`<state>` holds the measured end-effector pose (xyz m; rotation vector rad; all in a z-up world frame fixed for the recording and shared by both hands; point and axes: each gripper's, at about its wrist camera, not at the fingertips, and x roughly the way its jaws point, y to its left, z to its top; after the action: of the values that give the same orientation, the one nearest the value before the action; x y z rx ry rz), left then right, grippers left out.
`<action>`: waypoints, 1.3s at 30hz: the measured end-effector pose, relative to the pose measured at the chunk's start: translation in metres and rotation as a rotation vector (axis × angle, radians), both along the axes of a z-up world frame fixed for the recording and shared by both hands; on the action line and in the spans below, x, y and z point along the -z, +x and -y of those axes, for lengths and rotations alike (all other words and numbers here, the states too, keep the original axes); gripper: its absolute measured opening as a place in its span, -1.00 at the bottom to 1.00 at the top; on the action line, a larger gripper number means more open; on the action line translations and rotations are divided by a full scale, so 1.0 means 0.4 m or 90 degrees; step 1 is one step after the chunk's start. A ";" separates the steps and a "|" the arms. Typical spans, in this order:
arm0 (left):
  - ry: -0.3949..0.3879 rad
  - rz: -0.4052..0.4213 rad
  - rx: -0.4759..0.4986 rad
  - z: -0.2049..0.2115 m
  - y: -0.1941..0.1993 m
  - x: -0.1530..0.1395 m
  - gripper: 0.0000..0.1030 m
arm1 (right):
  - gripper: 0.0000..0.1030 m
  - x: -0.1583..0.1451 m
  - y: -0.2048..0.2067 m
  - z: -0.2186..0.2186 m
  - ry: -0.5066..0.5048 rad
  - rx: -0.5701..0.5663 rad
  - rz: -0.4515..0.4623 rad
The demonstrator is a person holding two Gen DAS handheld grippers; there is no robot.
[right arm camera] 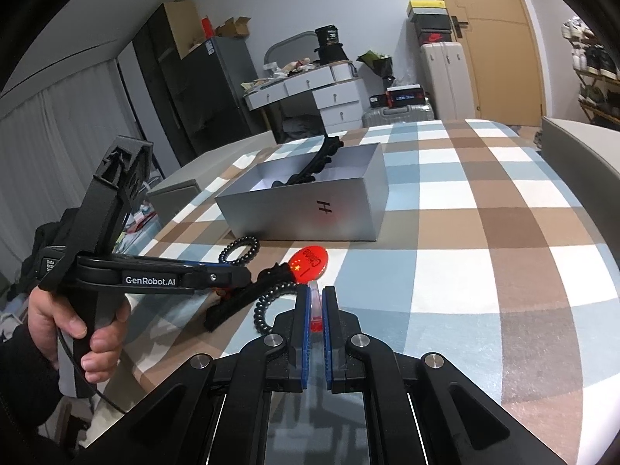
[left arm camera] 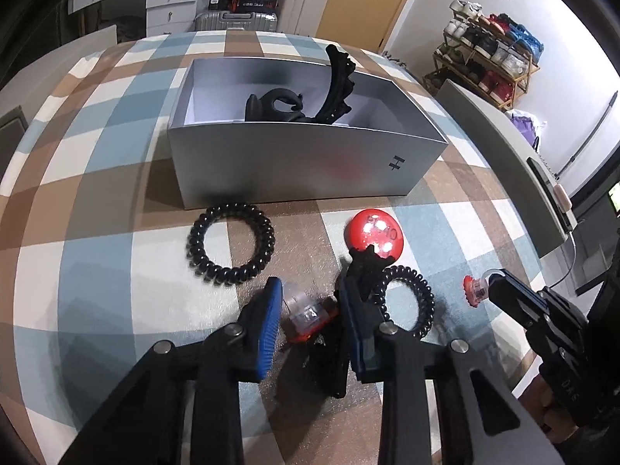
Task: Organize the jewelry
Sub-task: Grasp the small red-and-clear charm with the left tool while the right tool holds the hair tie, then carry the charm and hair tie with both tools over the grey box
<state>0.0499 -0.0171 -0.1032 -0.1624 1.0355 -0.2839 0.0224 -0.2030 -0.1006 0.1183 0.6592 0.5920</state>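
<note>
My left gripper [left arm camera: 310, 296] points down at the checked tablecloth, its blue pads shut on a small clear-and-red ring [left arm camera: 308, 316]. A black claw clip [left arm camera: 364, 267] lies under its right finger, touching a red round badge [left arm camera: 374, 234]. One black spiral hair tie [left arm camera: 231, 243] lies to the left, another [left arm camera: 407, 302] to the right. My right gripper [right arm camera: 316, 292] is shut on a second clear-and-red ring [right arm camera: 316, 310], held just above the table. The silver box [left arm camera: 298, 162] behind holds black hair clips [left arm camera: 279, 106].
The table [right arm camera: 484, 232] carries a blue, brown and white checked cloth. A hand [right arm camera: 77, 329] holds the left gripper's handle at the table's left edge. Grey chair backs, a white dresser, suitcases and a shoe rack stand around the table.
</note>
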 end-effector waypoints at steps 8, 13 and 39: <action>0.005 0.000 -0.010 0.004 -0.010 -0.001 -0.72 | -0.91 -0.003 0.001 0.002 -0.002 -0.001 0.003; -0.002 0.003 -0.011 -0.007 -0.018 -0.005 -0.76 | -0.90 -0.015 0.001 -0.003 -0.007 0.000 0.007; -0.005 0.103 -0.035 -0.099 -0.034 -0.114 -0.76 | -0.90 -0.122 0.077 -0.161 -0.004 -0.071 0.038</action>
<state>0.0362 0.0225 -0.0577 -0.1713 0.8692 -0.2469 0.0534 -0.1387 -0.0516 0.0576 0.6128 0.6980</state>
